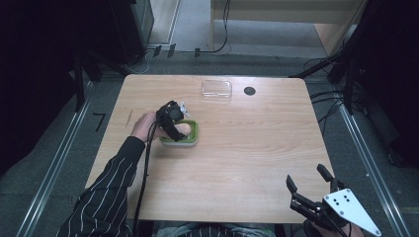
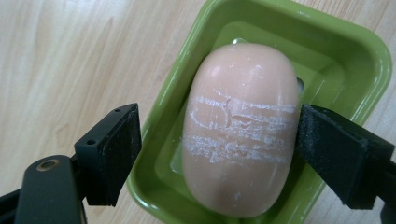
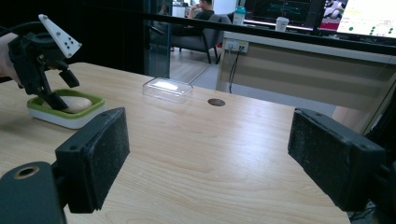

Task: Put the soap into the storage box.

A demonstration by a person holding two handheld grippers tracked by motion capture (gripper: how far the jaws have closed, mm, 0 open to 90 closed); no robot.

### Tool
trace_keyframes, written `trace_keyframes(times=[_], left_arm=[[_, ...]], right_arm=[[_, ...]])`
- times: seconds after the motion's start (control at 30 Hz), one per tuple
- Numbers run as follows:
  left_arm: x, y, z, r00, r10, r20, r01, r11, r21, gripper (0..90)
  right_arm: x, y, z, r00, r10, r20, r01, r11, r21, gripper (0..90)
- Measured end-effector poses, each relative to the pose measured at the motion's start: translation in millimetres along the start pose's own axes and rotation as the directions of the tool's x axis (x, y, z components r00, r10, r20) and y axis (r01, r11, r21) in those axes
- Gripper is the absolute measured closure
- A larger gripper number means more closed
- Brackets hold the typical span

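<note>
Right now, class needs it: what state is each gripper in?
Left gripper: open, jaws astride the pink oval soap bar in its green dish.
Right gripper: open, empty.

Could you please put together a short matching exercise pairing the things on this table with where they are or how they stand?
Things:
1. soap
2. clear lid
3. left tongs
4. right tongs

Places or states:
A. open, at the table's near right corner
B. lying in the green dish
C. open, one jaw on either side of the soap
D. alone near the far edge, beside a dark round hole

Pairs: 1-B, 2-D, 3-C, 4-A
</note>
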State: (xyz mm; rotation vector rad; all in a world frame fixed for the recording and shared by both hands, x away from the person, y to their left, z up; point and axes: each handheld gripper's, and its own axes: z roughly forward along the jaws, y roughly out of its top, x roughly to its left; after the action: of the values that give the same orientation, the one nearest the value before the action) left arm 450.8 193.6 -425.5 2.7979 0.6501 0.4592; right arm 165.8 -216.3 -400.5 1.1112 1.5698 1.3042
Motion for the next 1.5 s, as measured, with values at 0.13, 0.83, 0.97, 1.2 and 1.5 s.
trace_keyframes(times=[0.13,0.83,0.97,1.2,1.5], left_arm=[[0.9,-1.0,-7.8,0.9999,-0.012,0.002,0.012,0.9999,-0.009,13.6],[-29.0,-11.8,-42.9,0.9908,-0.104,0.086,0.094,0.9892,0.112,2.5],[-36.8,-16.0,-46.5,0.9880,-0.121,0.096,0.108,0.9864,0.124,1.5],[-53.4,-25.6,-56.0,0.9862,-0.132,0.100,0.118,0.9842,0.132,1.4],[-72.4,-38.8,-62.2,0.9831,-0.143,0.114,0.127,0.9824,0.137,1.3]], right_arm=[[-0.1,0.0,-0.1,1.0000,0.000,0.000,0.000,1.000,-0.001,13.3],[-0.5,0.0,-0.7,1.0000,0.003,0.001,-0.003,1.000,-0.004,13.2],[-0.6,0.0,-0.6,1.0000,0.003,0.001,-0.003,1.000,-0.004,13.3],[-0.3,0.0,-0.4,1.0000,0.002,-0.001,-0.002,1.000,-0.004,13.2],[-0.6,0.0,-0.6,1.0000,0.001,0.002,-0.001,1.000,-0.004,13.2]])
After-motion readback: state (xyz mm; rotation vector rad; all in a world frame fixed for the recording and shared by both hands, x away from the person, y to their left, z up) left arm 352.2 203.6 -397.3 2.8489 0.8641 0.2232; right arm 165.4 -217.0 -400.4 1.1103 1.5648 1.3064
